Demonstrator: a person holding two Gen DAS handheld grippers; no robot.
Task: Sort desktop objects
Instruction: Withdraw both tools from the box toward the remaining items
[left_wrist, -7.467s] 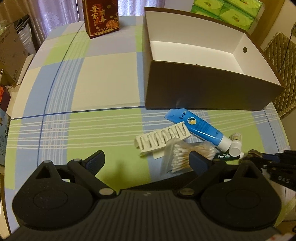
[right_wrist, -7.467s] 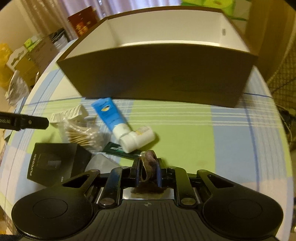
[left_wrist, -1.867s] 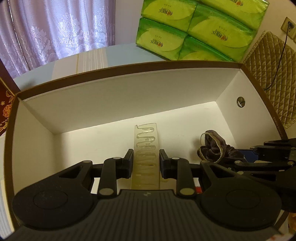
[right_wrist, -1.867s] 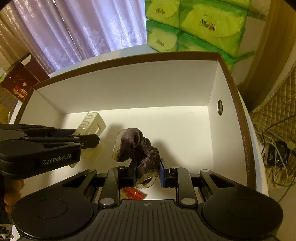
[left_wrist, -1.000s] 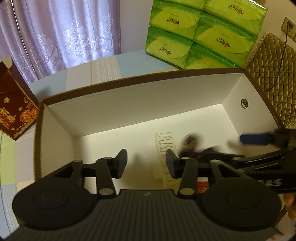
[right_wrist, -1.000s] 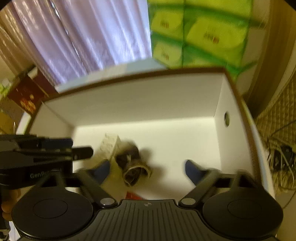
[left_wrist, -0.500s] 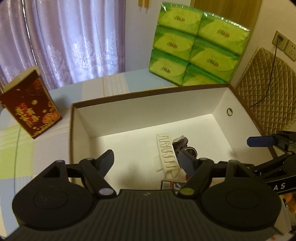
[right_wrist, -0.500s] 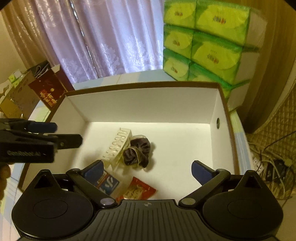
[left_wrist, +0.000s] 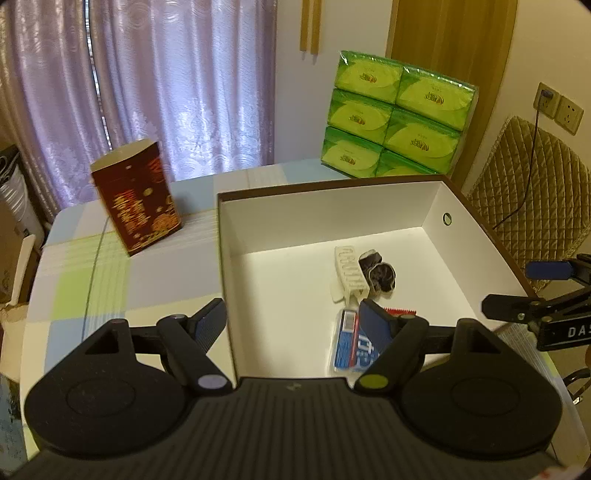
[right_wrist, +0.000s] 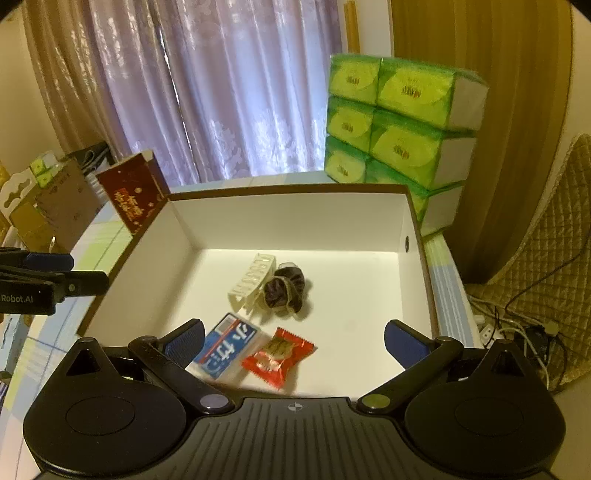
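1. Both claws, left (left_wrist: 291, 317) and right (right_wrist: 295, 338), gape wide and hold nothing, above the near wall of the box (right_wrist: 288, 194).
2. Just ahead of the right claw lie a blue packet (right_wrist: 227, 349) and a red sachet (right_wrist: 279, 356): probably light and slick, best pinched across their flat faces.
3. Farther in, a stiff clip (right_wrist: 253, 280) touches a soft scrunchie (right_wrist: 286, 288).
4. The walls hem the sides; the box's right half stays open.

Stacked green tissue packs (left_wrist: 395, 118) at the far table edge, before a lilac curtain (left_wrist: 177, 85). Dark red gift box (left_wrist: 136, 201) standing upright on the checked tablecloth (left_wrist: 92, 273). Quilted tan chair back (left_wrist: 535, 184) beside a wall socket (left_wrist: 557, 109)
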